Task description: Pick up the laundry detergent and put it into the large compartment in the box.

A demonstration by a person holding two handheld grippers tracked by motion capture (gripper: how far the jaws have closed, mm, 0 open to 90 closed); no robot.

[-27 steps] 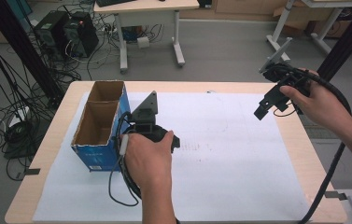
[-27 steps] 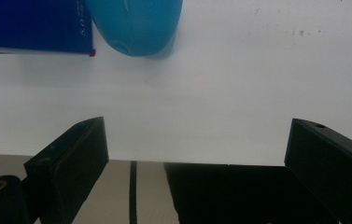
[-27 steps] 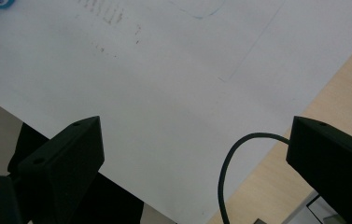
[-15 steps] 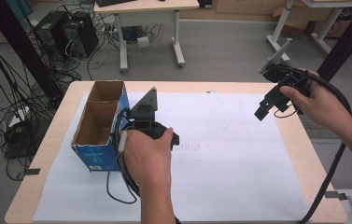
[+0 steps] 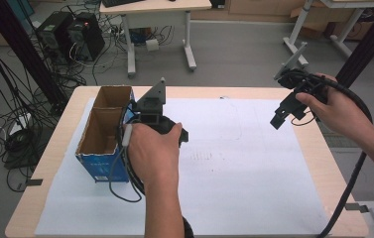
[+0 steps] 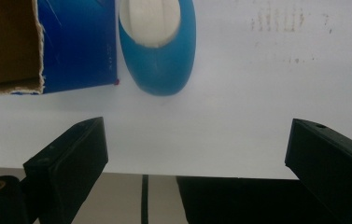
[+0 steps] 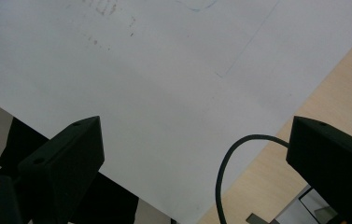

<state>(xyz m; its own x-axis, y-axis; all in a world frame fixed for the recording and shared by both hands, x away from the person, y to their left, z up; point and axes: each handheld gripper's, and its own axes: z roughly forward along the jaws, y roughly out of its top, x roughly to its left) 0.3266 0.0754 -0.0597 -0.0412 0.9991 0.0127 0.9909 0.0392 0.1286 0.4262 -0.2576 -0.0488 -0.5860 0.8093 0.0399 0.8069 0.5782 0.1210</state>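
The left gripper (image 6: 197, 154) hovers released, nothing gripped, near the blue shoe (image 6: 158, 46) lying just beside the cardboard box (image 5: 106, 131). Risk: a jaw may strike the box wall, nudging the shoe.

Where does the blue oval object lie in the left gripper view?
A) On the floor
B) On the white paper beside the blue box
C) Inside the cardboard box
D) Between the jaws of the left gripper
B: the blue oval object rests on the white paper, right next to the blue box, beyond the open jaws.
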